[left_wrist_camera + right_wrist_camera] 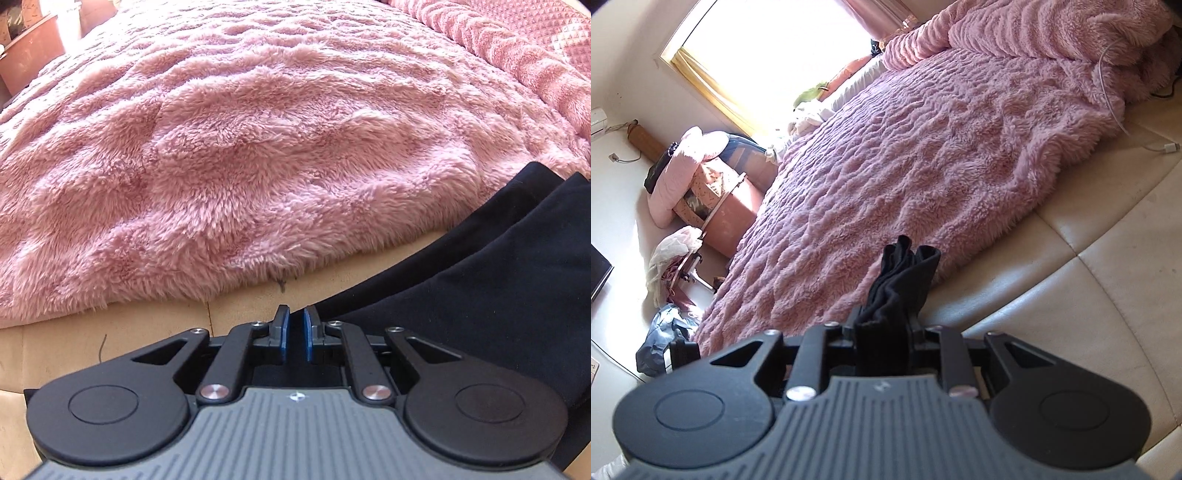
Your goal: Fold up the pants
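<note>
Right gripper has the pants, left gripper comes up empty at the bed's edge.

Closest in, the right gripper (882, 332) is clamped on a bunched wad of the black pants (905, 273), the cloth sticking up past its fingers over the near edge of the pink furry blanket (923, 155). The left gripper (296, 334) sits low over the tan bed edge (129, 332), its blue pads (283, 332) drawn nearly together with a thin gap and nothing between them. Just to its right, the pants (480, 277) lie in dark folds across that bed edge and onto the blanket's (240, 147) near border. Further out, the blanket runs across the bed to a ribbed pink throw (1015, 29) at the far end, a white cable (1123, 125) trailing off the blanket's right edge. Beyond the far left side, a bright window (775, 55).
</note>
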### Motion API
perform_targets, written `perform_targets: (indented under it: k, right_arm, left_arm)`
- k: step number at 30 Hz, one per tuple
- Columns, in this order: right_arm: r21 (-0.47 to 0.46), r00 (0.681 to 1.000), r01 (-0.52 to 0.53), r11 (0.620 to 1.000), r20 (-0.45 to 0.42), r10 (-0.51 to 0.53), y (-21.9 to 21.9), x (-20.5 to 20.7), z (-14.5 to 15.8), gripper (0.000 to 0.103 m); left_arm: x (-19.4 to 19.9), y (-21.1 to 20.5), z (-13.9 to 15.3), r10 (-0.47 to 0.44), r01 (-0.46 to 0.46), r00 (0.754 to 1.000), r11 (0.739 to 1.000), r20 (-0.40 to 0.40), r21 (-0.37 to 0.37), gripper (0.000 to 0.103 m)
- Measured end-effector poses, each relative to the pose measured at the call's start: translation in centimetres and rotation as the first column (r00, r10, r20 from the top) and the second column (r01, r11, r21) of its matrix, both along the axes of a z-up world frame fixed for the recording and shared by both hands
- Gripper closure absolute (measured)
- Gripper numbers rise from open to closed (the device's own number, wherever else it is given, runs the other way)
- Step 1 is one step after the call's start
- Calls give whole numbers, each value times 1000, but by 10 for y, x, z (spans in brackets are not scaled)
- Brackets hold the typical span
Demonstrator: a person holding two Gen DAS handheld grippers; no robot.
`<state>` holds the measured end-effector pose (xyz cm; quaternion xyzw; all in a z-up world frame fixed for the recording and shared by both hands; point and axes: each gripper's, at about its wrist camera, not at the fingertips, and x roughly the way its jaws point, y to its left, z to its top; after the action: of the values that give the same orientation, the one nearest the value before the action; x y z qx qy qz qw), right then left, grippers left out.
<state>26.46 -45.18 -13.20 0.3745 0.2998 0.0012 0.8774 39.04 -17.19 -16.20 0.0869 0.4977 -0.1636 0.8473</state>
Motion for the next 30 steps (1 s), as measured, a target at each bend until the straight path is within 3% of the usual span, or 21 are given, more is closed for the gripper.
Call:
perform_targets:
  k: [5, 11, 21, 25, 30]
  right_arm:
    - [-11, 1000, -20, 1000, 18, 20, 4, 2, 9, 86]
    - [-2, 998, -44, 999, 47, 44, 13, 5, 17, 86]
    - [-2, 994, -95, 995, 54, 95, 25, 8, 20, 86]
    - [-20, 993, -104, 994, 60, 105, 29, 6, 25, 86]
    - [-55, 987, -125, 991, 95, 130, 39, 0, 39, 87]
  left_arm:
    - [-32, 3, 17, -32, 30, 999, 995, -20, -95, 91]
    - [-84, -4, 2, -66, 49, 993, 985, -98, -165, 91]
    - [-131, -13, 10, -128, 102, 984, 975, -125, -198, 95]
    - [-140, -5, 13, -147, 102, 974, 963, -172, -248, 95]
    - [-144, 41, 33, -58, 30, 992, 971, -115, -236, 94]
